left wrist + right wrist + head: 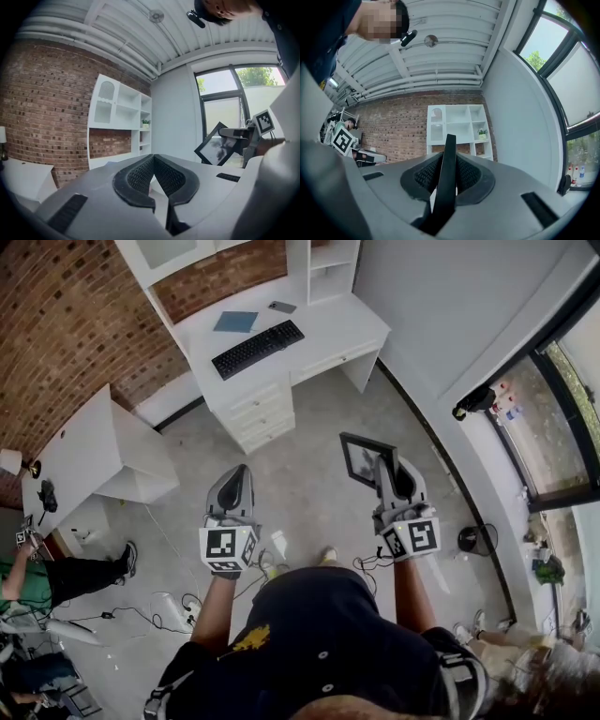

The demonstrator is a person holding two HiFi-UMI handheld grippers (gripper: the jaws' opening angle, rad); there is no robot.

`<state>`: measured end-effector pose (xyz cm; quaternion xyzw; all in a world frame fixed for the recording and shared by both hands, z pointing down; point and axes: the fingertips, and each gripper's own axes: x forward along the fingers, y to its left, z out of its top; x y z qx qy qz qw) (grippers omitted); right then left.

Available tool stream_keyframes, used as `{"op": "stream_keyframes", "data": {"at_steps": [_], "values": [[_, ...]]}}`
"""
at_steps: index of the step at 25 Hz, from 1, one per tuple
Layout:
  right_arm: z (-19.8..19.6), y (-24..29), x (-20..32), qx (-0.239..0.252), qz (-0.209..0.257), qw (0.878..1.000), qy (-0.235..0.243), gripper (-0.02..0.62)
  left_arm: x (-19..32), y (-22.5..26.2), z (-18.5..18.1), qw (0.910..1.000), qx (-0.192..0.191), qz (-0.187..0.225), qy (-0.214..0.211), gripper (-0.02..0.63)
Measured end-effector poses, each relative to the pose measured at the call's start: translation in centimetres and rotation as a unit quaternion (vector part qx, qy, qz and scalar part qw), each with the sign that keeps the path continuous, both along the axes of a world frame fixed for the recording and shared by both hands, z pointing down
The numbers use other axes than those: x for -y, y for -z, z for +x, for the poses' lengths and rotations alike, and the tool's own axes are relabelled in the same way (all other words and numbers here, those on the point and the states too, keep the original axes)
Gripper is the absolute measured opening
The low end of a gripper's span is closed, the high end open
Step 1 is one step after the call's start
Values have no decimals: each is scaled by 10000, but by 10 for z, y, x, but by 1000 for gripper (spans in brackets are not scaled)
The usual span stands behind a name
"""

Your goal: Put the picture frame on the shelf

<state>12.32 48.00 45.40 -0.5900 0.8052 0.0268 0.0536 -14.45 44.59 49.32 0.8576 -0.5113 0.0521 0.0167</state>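
A black picture frame point(361, 457) with a dark photo is clamped by my right gripper point(386, 467), held upright over the grey floor. In the right gripper view the frame point(447, 178) stands edge-on between the pads, and the white shelf unit point(459, 124) rises ahead against the brick wall. My left gripper point(234, 486) is level beside it, shut and holding nothing, its pads meeting at the tips point(153, 156). The left gripper view shows the shelf point(122, 117) ahead and the frame point(215, 149) off to the right. The head view catches the shelf point(319, 263) above a white desk point(328, 324).
The desk carries a black keyboard point(257, 348), a blue notebook point(235, 322) and a phone point(281, 307). A white table point(84, 451) stands at the left, with a seated person point(56, 573) and floor cables point(178, 610) near it. Big windows point(562, 409) line the right wall. A small plant point(482, 133) sits on the shelf.
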Motion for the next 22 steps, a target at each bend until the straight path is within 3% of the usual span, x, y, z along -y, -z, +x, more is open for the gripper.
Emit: {"op": "stream_keyframes", "data": {"at_steps": [6, 11, 18, 22], "values": [[45, -8, 6, -189, -45, 9993, 314, 61, -1, -6, 45, 9995, 264, 8, 144, 18], [82, -10, 12, -39, -115, 9988, 478, 61, -3, 1, 47, 9975, 436, 49, 560, 18], [76, -13, 21, 163, -23, 9955, 931, 61, -4, 13, 74, 9946, 219, 409, 927, 18], [73, -16, 34, 223, -11, 9949, 985, 61, 8, 14, 84, 9949, 103, 495, 877, 18]]}}
